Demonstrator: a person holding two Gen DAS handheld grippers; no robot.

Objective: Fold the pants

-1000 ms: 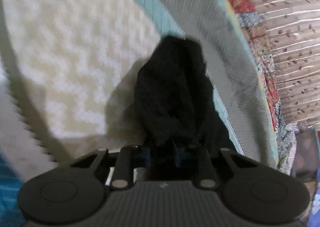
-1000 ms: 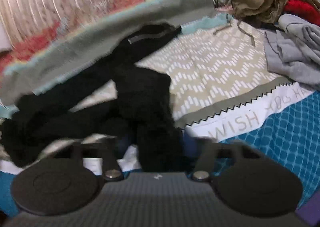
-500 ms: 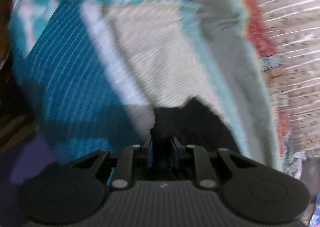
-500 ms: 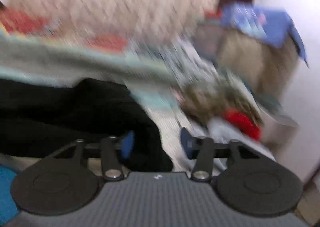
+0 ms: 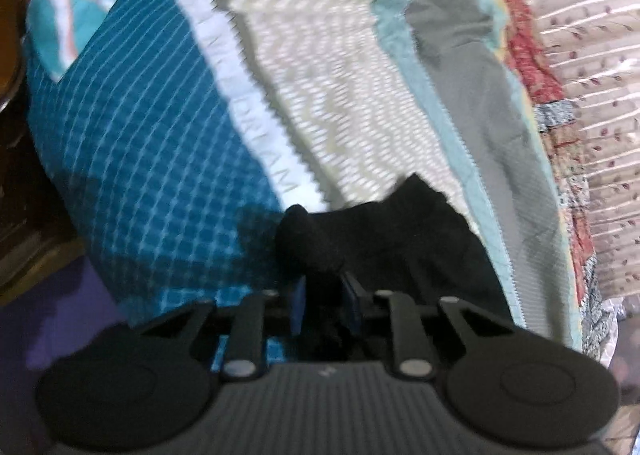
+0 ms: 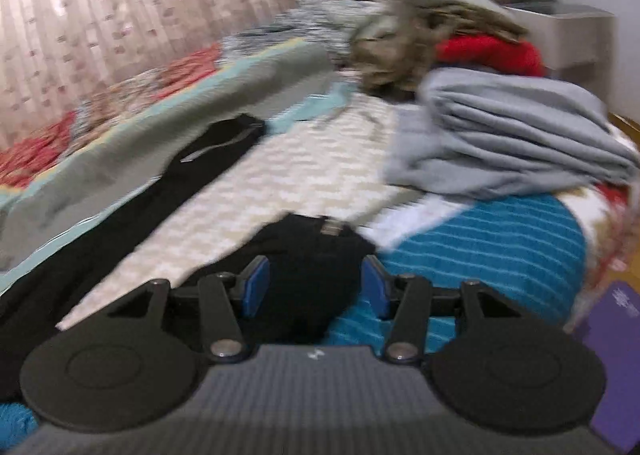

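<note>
Releasing: right tongs (image 6: pixel 316 287) now apart over pants (image 6: pixel 308 255).

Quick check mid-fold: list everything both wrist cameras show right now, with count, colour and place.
pants: one, black, stretched along the bedspread, one end pinched in the left gripper, the other end lying between the right fingers
bedspread: one, beige zigzag middle with white band and blue checked edge, covering the bed
blanket: one, grey with pale blue edge, along the far side of the bed
quilt: one, red patterned, beside the curtain
curtain: one, pinkish, behind the bed
sweater: one, grey, piled on the bed
clothes heap: olive and red, behind the sweater
left gripper: shut on the pants
right gripper: fingers apart, blue pads clear of the cloth
</note>
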